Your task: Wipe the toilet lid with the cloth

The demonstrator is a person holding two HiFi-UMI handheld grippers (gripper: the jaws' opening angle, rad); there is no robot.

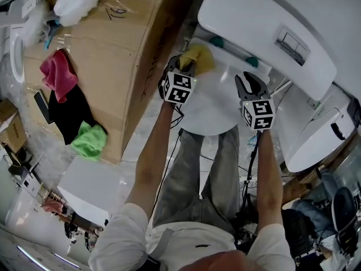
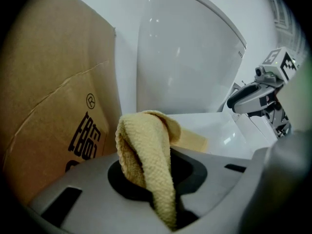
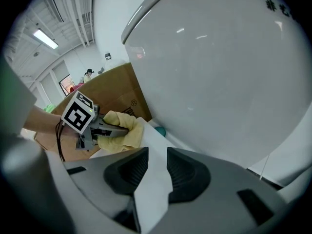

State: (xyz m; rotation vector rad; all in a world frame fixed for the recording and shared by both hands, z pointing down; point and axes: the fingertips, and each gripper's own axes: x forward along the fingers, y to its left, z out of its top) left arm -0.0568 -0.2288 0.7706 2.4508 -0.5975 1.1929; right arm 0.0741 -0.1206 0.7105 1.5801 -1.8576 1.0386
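Wiping seemingly just getting under way
Left gripper (image 1: 185, 66) is pinching the yellow cloth (image 1: 200, 57) at the toilet lid (image 1: 214, 106)'s back edge; right gripper (image 1: 251, 82) is hovering empty, jaws apart; most of the lid is likely awaiting wiping.

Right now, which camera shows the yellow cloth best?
The left gripper view: the yellow cloth fills its centre, pinched in the jaws, weave visible. The head view shows only a small bunch at the left gripper; the right gripper view shows it partly covered by that gripper.

white t-shirt (image 1: 128, 233), grey trousers (image 1: 189, 176)
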